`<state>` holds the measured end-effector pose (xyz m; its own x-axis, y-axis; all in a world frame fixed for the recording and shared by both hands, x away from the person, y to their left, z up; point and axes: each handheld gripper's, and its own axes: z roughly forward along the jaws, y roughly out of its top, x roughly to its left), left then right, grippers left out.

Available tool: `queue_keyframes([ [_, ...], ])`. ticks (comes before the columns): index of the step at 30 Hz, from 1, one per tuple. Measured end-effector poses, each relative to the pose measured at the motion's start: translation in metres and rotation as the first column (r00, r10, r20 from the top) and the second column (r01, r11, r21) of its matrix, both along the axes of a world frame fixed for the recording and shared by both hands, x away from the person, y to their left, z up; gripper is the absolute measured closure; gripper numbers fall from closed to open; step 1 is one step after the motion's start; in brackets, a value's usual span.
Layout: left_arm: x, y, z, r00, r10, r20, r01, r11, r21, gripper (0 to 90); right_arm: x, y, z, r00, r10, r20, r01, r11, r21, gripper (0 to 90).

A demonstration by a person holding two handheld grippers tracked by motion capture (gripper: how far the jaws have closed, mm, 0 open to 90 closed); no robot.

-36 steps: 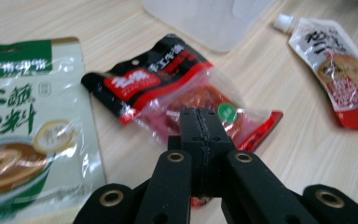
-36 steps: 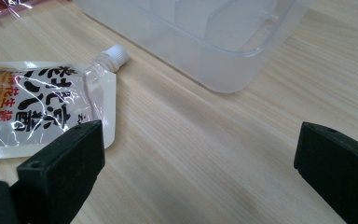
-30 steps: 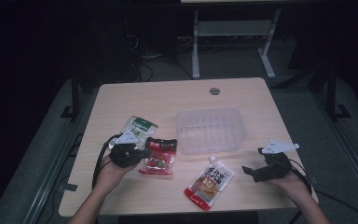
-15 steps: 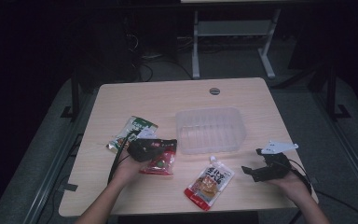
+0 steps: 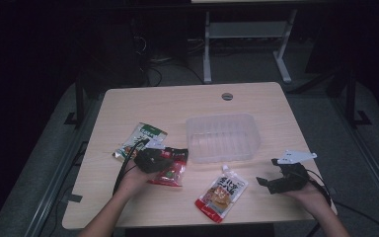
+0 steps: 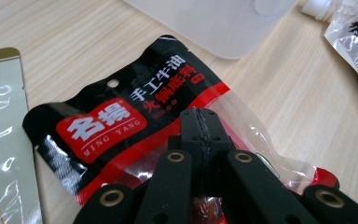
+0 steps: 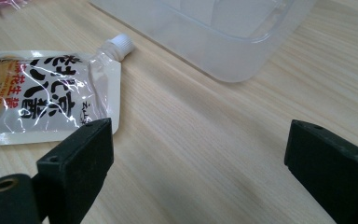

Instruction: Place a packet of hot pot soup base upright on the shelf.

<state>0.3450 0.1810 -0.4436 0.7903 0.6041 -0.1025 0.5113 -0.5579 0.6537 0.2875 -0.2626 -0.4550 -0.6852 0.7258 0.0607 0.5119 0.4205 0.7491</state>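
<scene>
Sachet, red-and-black, glossy film [image 6: 135, 126]: flat rectangular hotpot-base packet with white Chinese lettering, a red "MING YANG" label, a punched hang-hole near its top edge and a clear crinkled window lower down. It lies on the table [image 5: 143, 103] toward my left, just in front of the tub's near left corner. My left gripper [image 6: 200, 126] sits over its lower half; the matte black jaws are pressed together to a thin seam, and I cannot tell whether any film is pinched between them.

Tub, clear plastic [image 5: 222, 137]: shallow, rectangular, rounded corners, ribbed floor; stands mid-table.

Pouch, spouted [image 7: 42, 95]: flat transparent-and-cream film, bold black characters, white screw cap, red lower edge in the high view; lies in front of the tub, cap pointing toward it, apart from it.

Packet, green-and-white foil [image 5: 140, 140]: flat, tilted, left of the sachet, partly under my gripper's cable.

My right gripper [image 7: 198, 154]: blocky black jaws spread wide over bare tabletop beside the pouch, nothing between them; they have just been closing a little.

Table: pale wood-grain laminate, rounded corners, a round grommet at the far edge.
</scene>
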Motion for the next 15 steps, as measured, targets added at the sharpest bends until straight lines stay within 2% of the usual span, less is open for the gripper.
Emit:
queue_keyframes([
  [8, -0.008, 0.006, 0.001, 1.0, -0.004, 0.001, 0.004, 0.9997, 0.023, 89.8, 0.001, -0.001, -0.001, 1.0, -0.002, 0.001, 0.002, 1.0, -0.004, 7.6],
  [13, -0.013, 0.016, 0.001, 0.9996, -0.006, -0.027, 0.006, 1.0, 0.002, 89.7, 0.001, -0.001, -0.001, 1.0, -0.008, -0.003, 0.008, 1.0, 0.002, 7.6],
  [15, -0.015, 0.019, 0.002, 0.9992, -0.013, -0.038, 0.014, 0.9999, 0.006, 89.8, 0.001, -0.001, -0.001, 0.9999, -0.011, -0.007, 0.011, 1.0, 0.004, 7.6],
])
